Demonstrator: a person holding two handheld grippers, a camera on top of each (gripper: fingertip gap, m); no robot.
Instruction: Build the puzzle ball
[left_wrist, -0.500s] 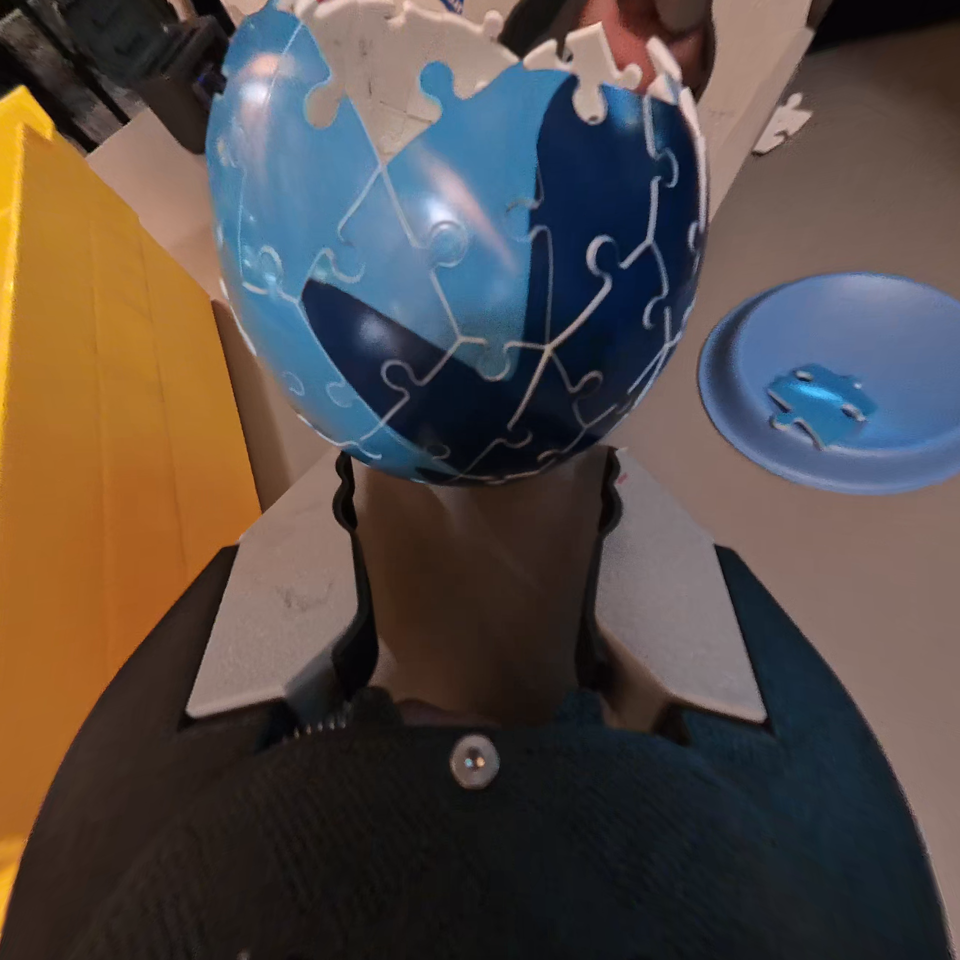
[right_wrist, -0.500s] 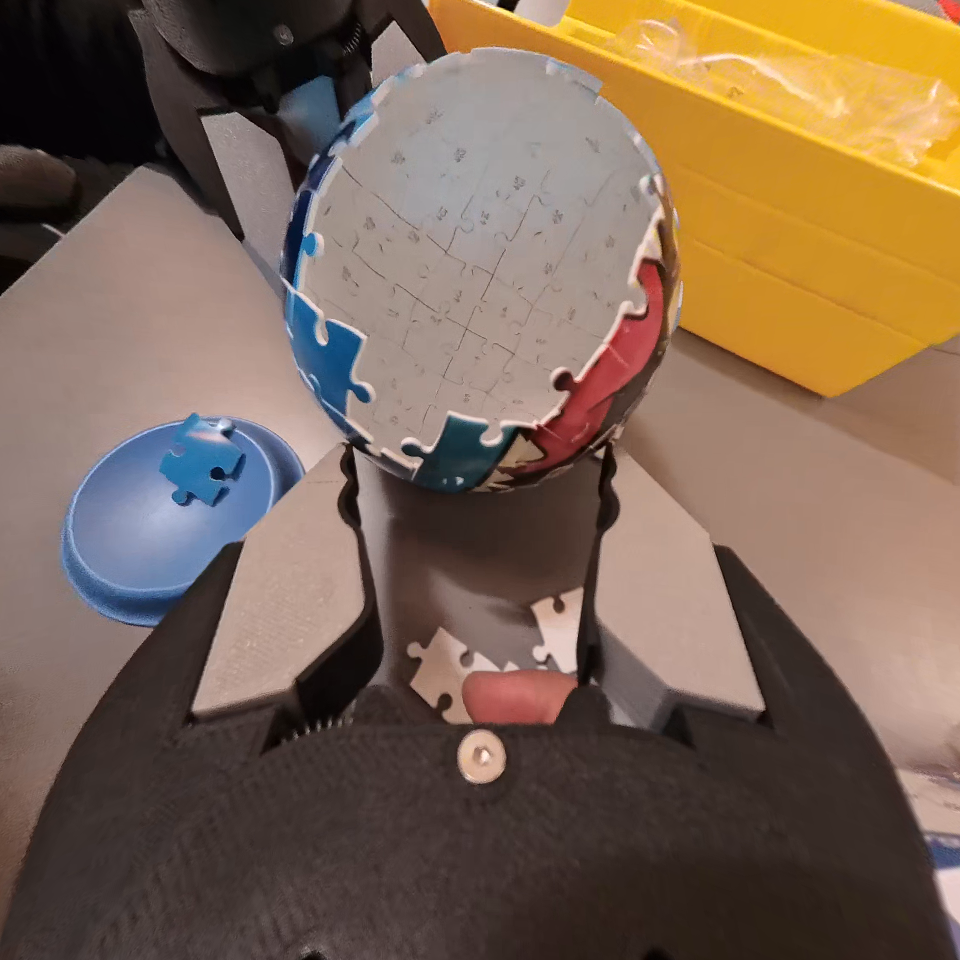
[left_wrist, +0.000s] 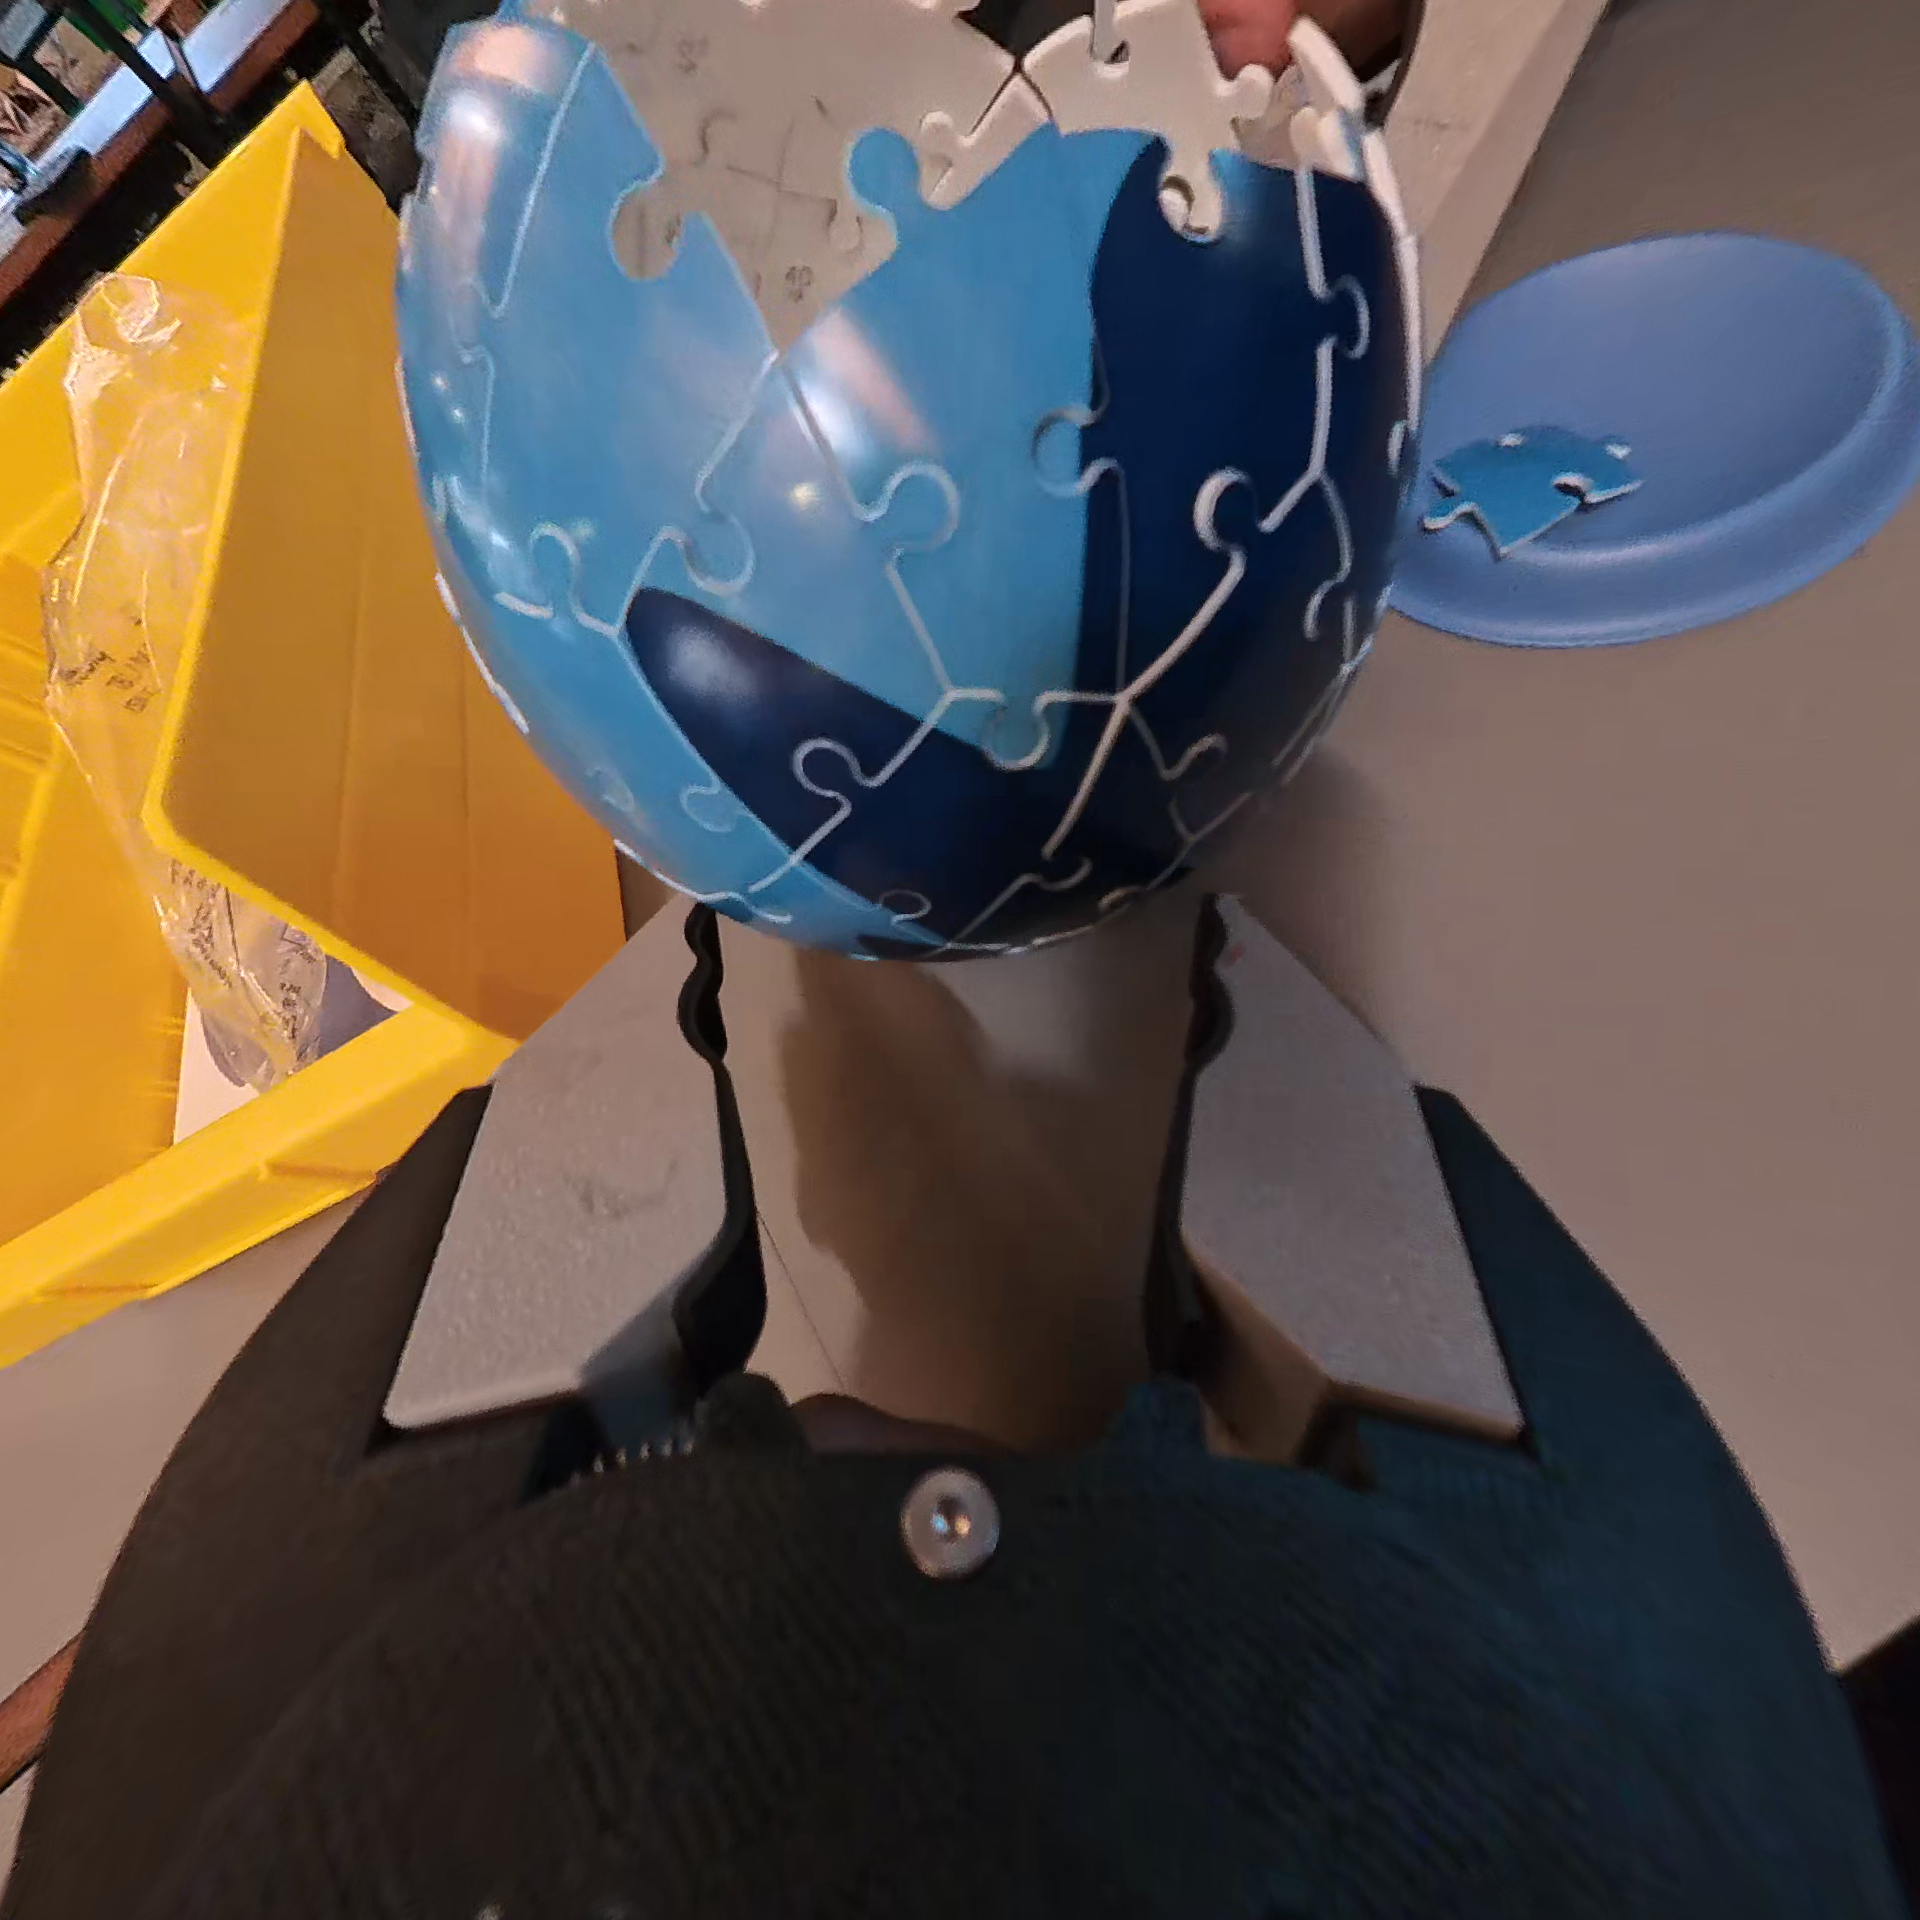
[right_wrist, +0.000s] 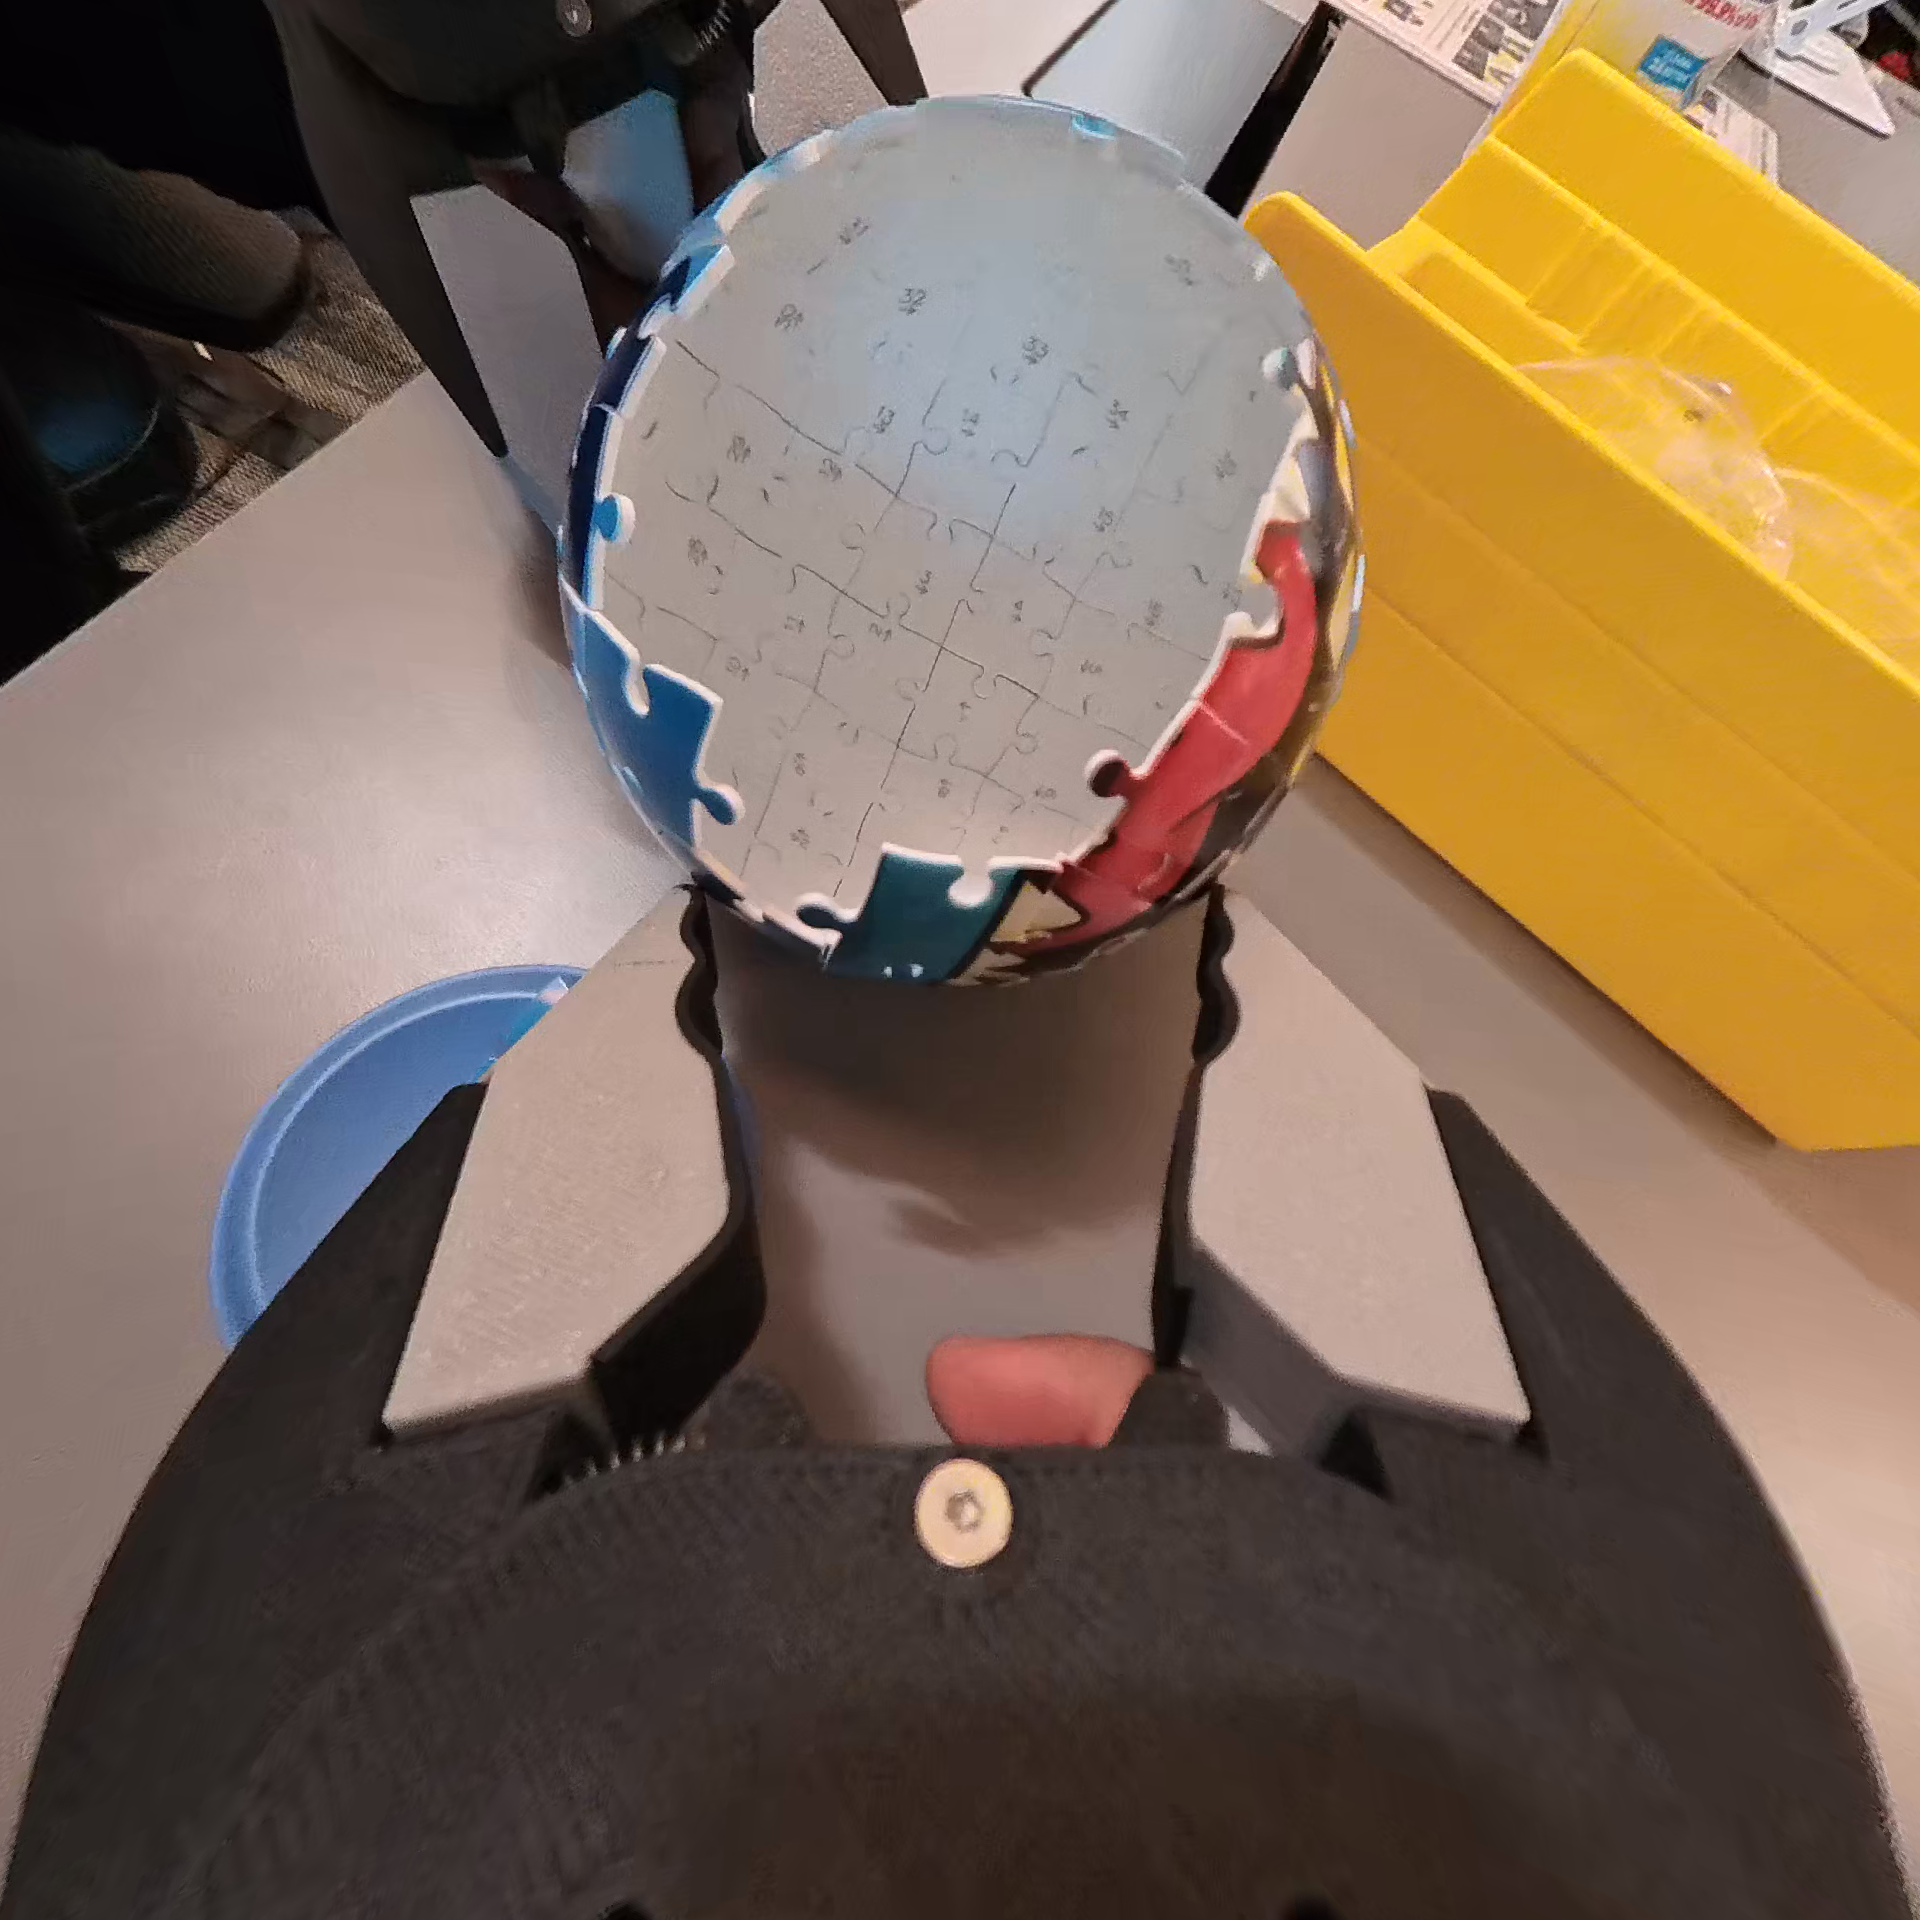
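The partly built puzzle ball (left_wrist: 883, 520) is held up above the table. The left wrist view shows its glossy light and dark blue outside. The right wrist view shows its open side (right_wrist: 935, 540), with the grey backs of the pieces inside and a jagged rim with blue and red pieces. My left gripper (left_wrist: 951, 925) is shut on the ball's lower part. My right gripper (right_wrist: 951, 925) is shut on it from the opposite side. The left gripper also shows behind the ball in the right wrist view (right_wrist: 582, 156).
A blue dish (left_wrist: 1714, 395) on the grey table holds one loose blue piece (left_wrist: 1527, 494); the dish is partly hidden in the right wrist view (right_wrist: 343, 1122). A yellow bin (left_wrist: 312, 675) (right_wrist: 1662, 675) holds a clear plastic bag (left_wrist: 135, 468). A person's fingertip (right_wrist: 1039, 1387) shows between the right fingers. The grippers' ends are close to 9 cm from one another.
Both grippers have moved with the ball. The yellow bin's inside now shows on the left, the dish has slid behind the right finger, and the loose white pieces under the right gripper are out of view.
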